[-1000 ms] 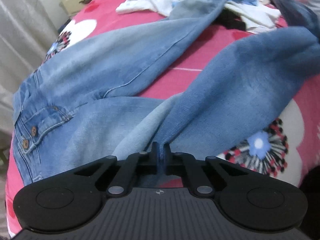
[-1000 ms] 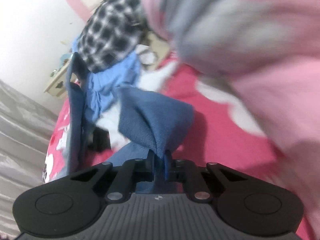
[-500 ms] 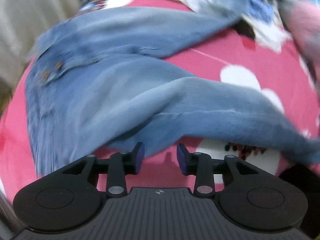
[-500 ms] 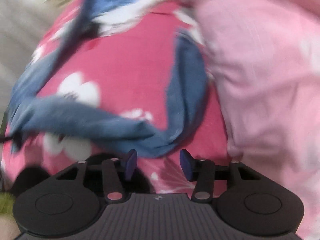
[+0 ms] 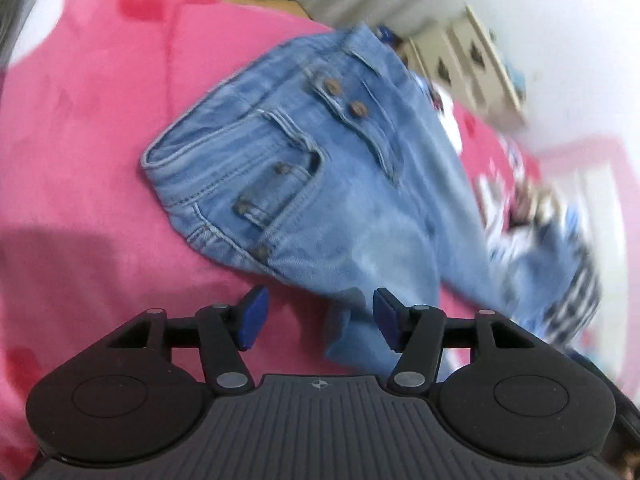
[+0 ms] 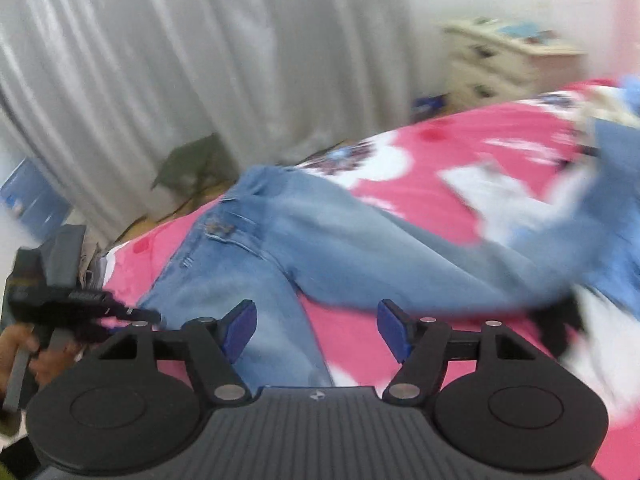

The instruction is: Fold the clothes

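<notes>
Left gripper [image 5: 318, 320]: jaws stood wide apart, holding nothing, blue pads [image 5: 252, 316] just above the pink bedspread [image 5: 80, 128]
Right gripper [image 6: 316, 326]: jaws also spread wide, empty, hovering over the bed
Jeans [image 5: 320, 184]: lay flat on the bedspread, waistband and pocket just beyond the left gripper, a fold of denim between its fingers but not clamped; one leg ran away toward the clothes pile [image 5: 552, 240]
Person's hand [image 6: 28, 354]: gripped the other tool's handle at the right view's left edge
Farther back: cream dresser [image 6: 504, 60], grey curtain [image 6: 160, 80]
</notes>
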`<state>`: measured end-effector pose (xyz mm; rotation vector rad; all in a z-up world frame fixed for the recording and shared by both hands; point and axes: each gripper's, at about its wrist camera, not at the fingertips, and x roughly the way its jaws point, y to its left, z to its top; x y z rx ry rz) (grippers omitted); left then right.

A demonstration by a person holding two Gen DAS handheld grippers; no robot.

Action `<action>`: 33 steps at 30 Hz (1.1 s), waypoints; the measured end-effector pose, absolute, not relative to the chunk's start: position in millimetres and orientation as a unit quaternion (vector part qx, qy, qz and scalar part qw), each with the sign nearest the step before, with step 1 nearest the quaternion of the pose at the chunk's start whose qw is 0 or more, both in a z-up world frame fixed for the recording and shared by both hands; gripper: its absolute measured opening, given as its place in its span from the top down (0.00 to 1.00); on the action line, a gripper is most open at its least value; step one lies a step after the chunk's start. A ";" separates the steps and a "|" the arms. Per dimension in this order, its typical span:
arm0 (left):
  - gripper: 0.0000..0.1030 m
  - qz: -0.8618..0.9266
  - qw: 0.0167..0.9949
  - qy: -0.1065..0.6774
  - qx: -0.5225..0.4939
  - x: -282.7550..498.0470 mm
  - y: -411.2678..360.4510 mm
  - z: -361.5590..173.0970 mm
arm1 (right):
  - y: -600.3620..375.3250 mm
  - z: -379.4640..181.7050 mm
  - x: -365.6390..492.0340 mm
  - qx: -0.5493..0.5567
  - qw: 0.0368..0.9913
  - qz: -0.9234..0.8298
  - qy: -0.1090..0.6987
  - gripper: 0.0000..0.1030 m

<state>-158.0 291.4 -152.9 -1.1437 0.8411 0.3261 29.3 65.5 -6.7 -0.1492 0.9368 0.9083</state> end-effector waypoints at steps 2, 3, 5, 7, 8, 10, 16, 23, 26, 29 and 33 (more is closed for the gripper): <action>0.40 0.149 0.736 0.372 -0.546 -159.1 299.9 -161.5 | 110.4 -22.2 62.4 -0.092 0.774 0.448 0.439 0.24; 0.39 0.148 0.732 0.369 -0.553 -158.5 303.6 -165.8 | 134.7 -31.0 80.4 -0.106 0.763 0.464 0.438 0.21; 0.38 0.149 0.726 0.369 -0.561 -156.7 309.2 -173.5 | 174.2 -45.0 111.7 -0.128 0.758 0.471 0.433 0.21; 0.38 0.151 0.722 0.373 -0.563 -154.3 312.3 -179.7 | 198.8 -56.6 130.9 -0.127 0.750 0.479 0.438 0.16; 0.38 0.152 0.722 0.375 -0.561 -152.2 311.9 -181.1 | 210.5 -62.3 139.8 -0.129 0.746 0.483 0.439 0.13; 0.40 0.155 0.725 0.380 -0.553 -147.9 309.3 -181.8 | 229.8 -73.1 153.2 -0.148 0.736 0.499 0.433 0.09; 0.51 0.204 0.738 0.391 -0.510 -129.1 293.2 -177.2 | 296.4 -119.4 213.1 -0.203 0.699 0.534 0.429 0.09; 0.78 0.268 0.759 0.405 -0.434 -105.6 272.0 -150.3 | 321.5 -134.5 182.2 -0.252 0.638 0.576 0.445 0.86; 0.83 0.275 0.770 0.393 -0.421 -98.2 274.2 -129.4 | 293.4 -105.4 179.1 -0.210 0.670 0.564 0.435 0.91; 0.85 0.263 0.785 0.370 -0.421 -86.9 289.3 -110.0 | 261.9 -63.0 187.9 -0.161 0.713 0.540 0.417 0.91; 0.86 0.235 0.812 0.359 -0.395 -61.8 316.3 -103.2 | 232.5 -14.3 204.1 -0.144 0.763 0.503 0.379 0.91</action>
